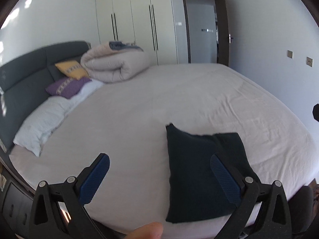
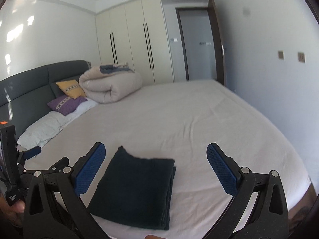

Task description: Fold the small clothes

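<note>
One dark navy folded garment (image 2: 135,191) lies flat on a pale bed sheet (image 2: 189,123), near the bed's front edge at about 6 o'clock in the right wrist view. The right gripper (image 2: 155,165) hangs above it with both blue pads spread wide, touching nothing. The left gripper (image 1: 159,171) is equally wide apart and empty; from its camera the garment sits at 5 o'clock. At 10 o'clock, by the grey headboard (image 2: 30,87), there are one yellow cushion (image 2: 70,88), one purple cushion (image 2: 66,104), one white pillow (image 2: 43,129) and one rolled beige duvet (image 2: 111,85).
</note>
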`<state>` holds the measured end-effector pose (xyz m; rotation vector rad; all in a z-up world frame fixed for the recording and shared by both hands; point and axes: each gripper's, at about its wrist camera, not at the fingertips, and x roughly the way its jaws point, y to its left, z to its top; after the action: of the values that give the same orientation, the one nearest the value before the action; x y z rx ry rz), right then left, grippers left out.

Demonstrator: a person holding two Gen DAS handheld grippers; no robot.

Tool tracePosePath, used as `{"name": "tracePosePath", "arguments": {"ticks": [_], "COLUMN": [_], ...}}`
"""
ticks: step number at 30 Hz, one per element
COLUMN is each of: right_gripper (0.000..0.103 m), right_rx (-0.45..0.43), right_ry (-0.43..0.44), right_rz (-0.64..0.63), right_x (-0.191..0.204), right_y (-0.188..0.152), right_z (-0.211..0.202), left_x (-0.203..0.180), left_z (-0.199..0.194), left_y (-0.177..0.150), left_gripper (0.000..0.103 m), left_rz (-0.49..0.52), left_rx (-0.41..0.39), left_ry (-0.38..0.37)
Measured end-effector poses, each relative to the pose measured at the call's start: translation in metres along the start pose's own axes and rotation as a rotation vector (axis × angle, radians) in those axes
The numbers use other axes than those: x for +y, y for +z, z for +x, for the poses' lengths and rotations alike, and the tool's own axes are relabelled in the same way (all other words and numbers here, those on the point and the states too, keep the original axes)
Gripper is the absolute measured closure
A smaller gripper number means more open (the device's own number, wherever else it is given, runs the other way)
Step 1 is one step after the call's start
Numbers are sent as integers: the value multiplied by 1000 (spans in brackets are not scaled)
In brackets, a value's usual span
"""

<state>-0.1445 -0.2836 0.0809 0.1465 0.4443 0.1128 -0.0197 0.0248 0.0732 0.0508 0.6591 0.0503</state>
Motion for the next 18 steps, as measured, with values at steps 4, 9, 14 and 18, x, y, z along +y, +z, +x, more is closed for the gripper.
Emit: {"name": "tracePosePath", "arguments": {"ticks": [4, 9, 14, 18], "right_gripper": [0, 0, 0, 0], "right_rx": [153, 197, 237, 278], "right_ry": [-37, -122, -137, -133], "right_rz": [108, 105, 48, 20], "right_x": [-25, -34, -19, -12], "right_y": [-32, -49, -56, -66], "right_z": [24, 43, 65, 76], "left_x": [1, 3, 5, 10], "left_z": [23, 31, 34, 41], "left_y": [-23, -30, -33, -35], "left_gripper": [0, 0, 0, 0], "left_rz": [-26, -23, -23, -44], "left_rx": [120, 151, 171, 196], "left_ry": [-13, -8, -17, -24]}}
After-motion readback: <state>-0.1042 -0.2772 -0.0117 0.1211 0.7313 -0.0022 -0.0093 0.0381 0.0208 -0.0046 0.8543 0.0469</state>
